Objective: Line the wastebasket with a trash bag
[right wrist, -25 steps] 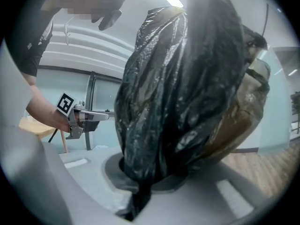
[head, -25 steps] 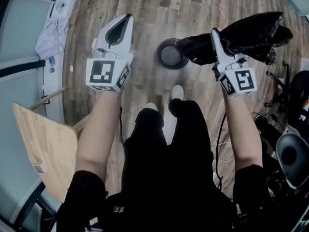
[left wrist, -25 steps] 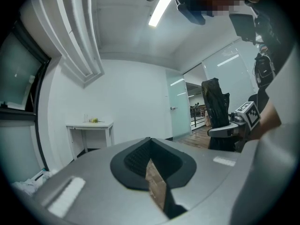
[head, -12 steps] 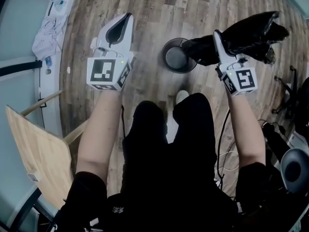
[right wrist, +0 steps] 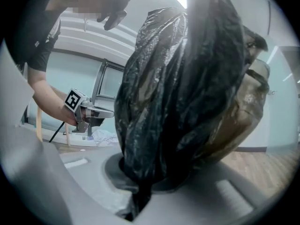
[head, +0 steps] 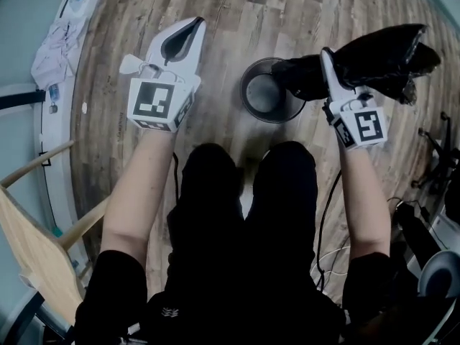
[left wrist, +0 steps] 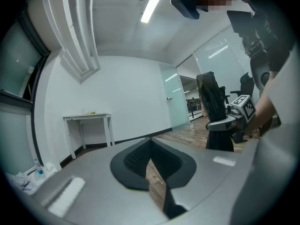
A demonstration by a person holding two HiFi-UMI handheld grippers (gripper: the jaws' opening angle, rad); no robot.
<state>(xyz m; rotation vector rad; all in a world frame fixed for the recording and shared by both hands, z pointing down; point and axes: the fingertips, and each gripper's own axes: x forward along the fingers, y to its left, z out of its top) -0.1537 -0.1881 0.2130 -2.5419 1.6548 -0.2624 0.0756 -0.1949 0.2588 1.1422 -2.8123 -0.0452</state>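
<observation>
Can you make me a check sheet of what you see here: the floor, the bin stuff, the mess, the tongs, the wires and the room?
Surface: wooden floor, with the wastebasket standing on it.
Job's things: round wastebasket, looks unlined; black trash bag, bunched up and held in the air.
Clutter: cloth pile by the wall.
Grippers: left tongs shut, empty; right tongs shut on the trash bag.
Cables: black cable by the person's right leg.
Surroundings: wooden chair at the left; white table against the wall.

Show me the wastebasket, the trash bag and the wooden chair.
wastebasket (head: 262, 95), head view, its bare inside.
trash bag (head: 381, 49), head view, the bunched black plastic.
wooden chair (head: 29, 254), head view, its seat panel.
</observation>
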